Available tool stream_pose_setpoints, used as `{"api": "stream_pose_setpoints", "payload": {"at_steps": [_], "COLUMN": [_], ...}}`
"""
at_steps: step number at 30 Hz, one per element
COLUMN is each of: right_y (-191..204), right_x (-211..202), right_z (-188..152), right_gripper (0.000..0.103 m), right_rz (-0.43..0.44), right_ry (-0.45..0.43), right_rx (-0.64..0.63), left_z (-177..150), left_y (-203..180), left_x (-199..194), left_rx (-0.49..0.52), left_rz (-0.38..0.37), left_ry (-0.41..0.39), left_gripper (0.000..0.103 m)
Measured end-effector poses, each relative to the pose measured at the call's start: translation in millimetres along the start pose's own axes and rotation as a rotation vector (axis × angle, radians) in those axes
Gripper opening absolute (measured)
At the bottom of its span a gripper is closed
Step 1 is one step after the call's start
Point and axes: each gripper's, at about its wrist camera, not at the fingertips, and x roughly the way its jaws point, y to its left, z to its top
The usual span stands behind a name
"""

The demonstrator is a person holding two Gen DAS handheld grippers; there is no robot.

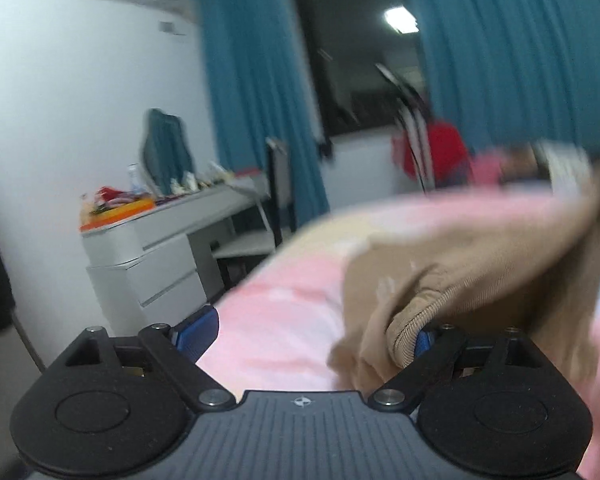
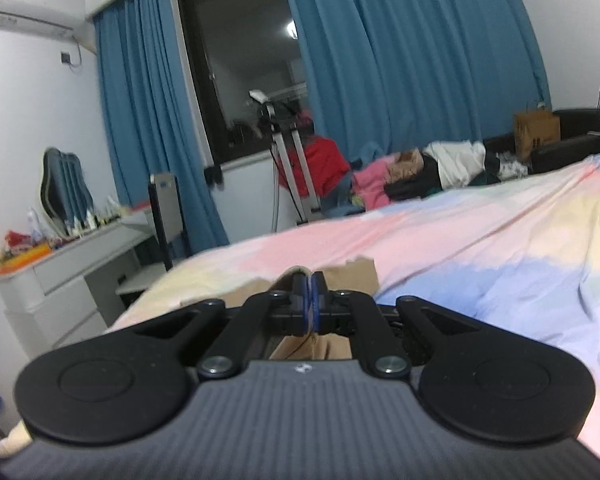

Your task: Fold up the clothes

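Note:
A tan garment [image 1: 452, 264] with a ribbed cuff lies bunched on the pink and pastel bedspread [image 1: 284, 320]. In the left wrist view my left gripper [image 1: 308, 334] is open; its fingers [image 1: 196, 332] stand wide apart, and the cuff drapes over the right fingertip. In the right wrist view my right gripper [image 2: 309, 288] is shut on a fold of the tan garment [image 2: 352, 276], which shows beyond and below the blue pads. The garment's upper right part is lifted and blurred in the left wrist view.
A grey desk [image 2: 72, 264] with drawers and clutter stands left of the bed. Blue curtains [image 2: 400, 60] frame a dark window. A tripod [image 2: 288, 160], a red garment [image 2: 324, 160] and a clothes pile [image 2: 440, 168] sit past the bed's far edge.

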Motion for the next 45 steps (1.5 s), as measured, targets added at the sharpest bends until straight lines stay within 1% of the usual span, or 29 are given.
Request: {"api": "stream_pose_setpoints", "payload": {"at_steps": [2,3,6,9,10,12,13,14,17,19,22,25,28,31,34,36,38,40,43,44,45], "right_y": [-1,-1,6,16,20,26,29,32,39,40,29,10,-6,-16,-17,-16,-13,-5,9,14,17], "right_x": [8,12,22,33,37,44,47,49,51,51,50,41,29,24,27,33,37,38,36,35,36], "right_z": [-3,-5,-13,-24,-28,-37,-41,-45,-50,-51,-45,-31,-19,-13,-11,-13,-17,-19,-21,-22,-24], "right_gripper": [0.007,0.007,0.007,0.009,0.012,0.023,0.032,0.034,0.036,0.036,0.036,0.039,0.038,0.038,0.038,0.038,0.038,0.039,0.039,0.042,0.047], "right_rz": [0.023,0.034,0.077,0.124,0.144,0.181,0.198,0.207,0.202,0.22,0.242,0.244,0.287,0.317,0.324,0.324,0.329,0.325,0.302,0.295,0.287], "right_ry": [0.066,0.096,0.198,0.315,0.358,0.431,0.464,0.487,0.492,0.495,0.469,0.354,0.237,0.178,0.179,0.212,0.244,0.269,0.287,0.292,0.298], "right_rx": [0.009,0.015,-0.004,-0.036,-0.046,-0.056,-0.059,-0.065,-0.106,-0.099,0.017,0.172,0.285,0.354,0.35,0.349,0.338,0.288,0.176,0.139,0.112], "left_z": [16,22,35,37,38,39,39,40,42,42,45,46,45,43,35,28,24,23,24,25,25], "left_y": [21,30,49,62,67,73,76,78,82,83,85,86,84,77,66,58,55,56,68,72,73], "left_x": [-4,-5,-1,10,18,25,28,33,46,45,44,46,50,58,72,79,84,85,88,89,89], "left_rx": [-0.115,-0.153,-0.203,-0.236,-0.249,-0.269,-0.274,-0.273,-0.27,-0.284,-0.282,-0.285,-0.275,-0.228,-0.154,-0.103,-0.079,-0.089,-0.154,-0.171,-0.182], "left_rz": [-0.022,-0.035,-0.062,-0.078,-0.084,-0.089,-0.09,-0.088,-0.079,-0.084,-0.076,-0.075,-0.081,-0.086,-0.067,-0.055,-0.053,-0.054,-0.072,-0.076,-0.077], "left_ry": [-0.034,-0.041,-0.015,0.035,0.054,0.082,0.09,0.092,0.08,0.063,0.042,0.046,0.068,0.116,0.198,0.245,0.264,0.266,0.258,0.253,0.246], "left_gripper": [0.093,0.093,0.093,0.092,0.091,0.091,0.091,0.091,0.09,0.09,0.089,0.089,0.088,0.088,0.088,0.088,0.088,0.088,0.088,0.088,0.088]}}
